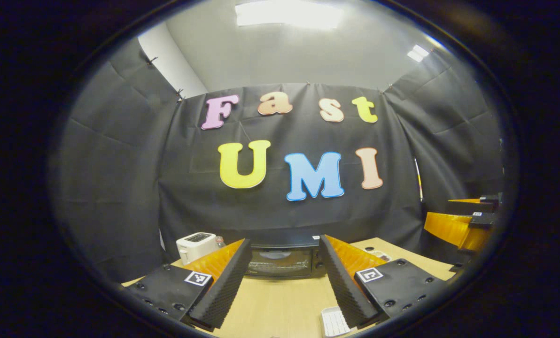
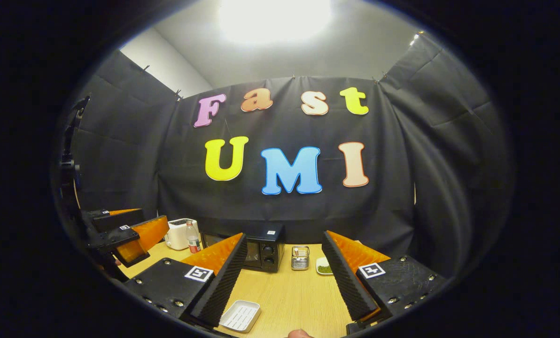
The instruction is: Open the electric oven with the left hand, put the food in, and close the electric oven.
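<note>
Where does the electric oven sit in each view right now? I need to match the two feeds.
Left gripper view: the electric oven is bottom centre, framed between the open left tongs, door facing the camera.
Right gripper view: the oven is lower centre-left, partly behind the right tongs' left finger.
Shared landmark: the white toaster left of the oven.

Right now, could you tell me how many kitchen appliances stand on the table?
2: the black electric oven at the table's back, and a white toaster to its left. Others may be hidden.
</note>
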Motion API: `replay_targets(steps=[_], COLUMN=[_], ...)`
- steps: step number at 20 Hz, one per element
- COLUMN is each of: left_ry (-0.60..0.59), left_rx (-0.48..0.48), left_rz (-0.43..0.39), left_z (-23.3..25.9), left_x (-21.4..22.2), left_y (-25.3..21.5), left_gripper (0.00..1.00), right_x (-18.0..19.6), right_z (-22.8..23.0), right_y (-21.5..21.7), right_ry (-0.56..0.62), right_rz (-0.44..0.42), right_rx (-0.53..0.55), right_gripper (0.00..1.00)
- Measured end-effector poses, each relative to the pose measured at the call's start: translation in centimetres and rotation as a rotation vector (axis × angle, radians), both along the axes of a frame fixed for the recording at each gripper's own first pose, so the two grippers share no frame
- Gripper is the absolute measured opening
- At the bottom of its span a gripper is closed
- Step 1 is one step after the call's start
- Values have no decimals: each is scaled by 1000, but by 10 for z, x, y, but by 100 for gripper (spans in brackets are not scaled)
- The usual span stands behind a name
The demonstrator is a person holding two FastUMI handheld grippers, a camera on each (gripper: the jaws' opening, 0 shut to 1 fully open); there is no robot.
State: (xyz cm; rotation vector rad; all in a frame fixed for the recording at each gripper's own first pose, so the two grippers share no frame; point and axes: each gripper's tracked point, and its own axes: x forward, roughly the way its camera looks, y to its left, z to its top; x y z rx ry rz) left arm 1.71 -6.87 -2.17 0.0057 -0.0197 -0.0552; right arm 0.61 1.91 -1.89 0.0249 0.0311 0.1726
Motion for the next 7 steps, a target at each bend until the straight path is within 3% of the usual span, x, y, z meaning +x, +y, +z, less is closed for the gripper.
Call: replay_targets(steps=[2,3,7], left_ry=[-15,-16,-42], left_rx=[2,2,14], left_rz=[-5,-13,-17], left_z=[10,14,28], left_x=[-10,-14,-28], left_y=[6,10,25], left_gripper=[96,100,100], right_x=[-7,-10,-25], right_z=[3,3,2], right_y=[2,3,6], right_ry=[-7,-2,-2], right_rz=[-29,-39,-68], right_rx=[6,9,-1], right_gripper=[97,97,97])
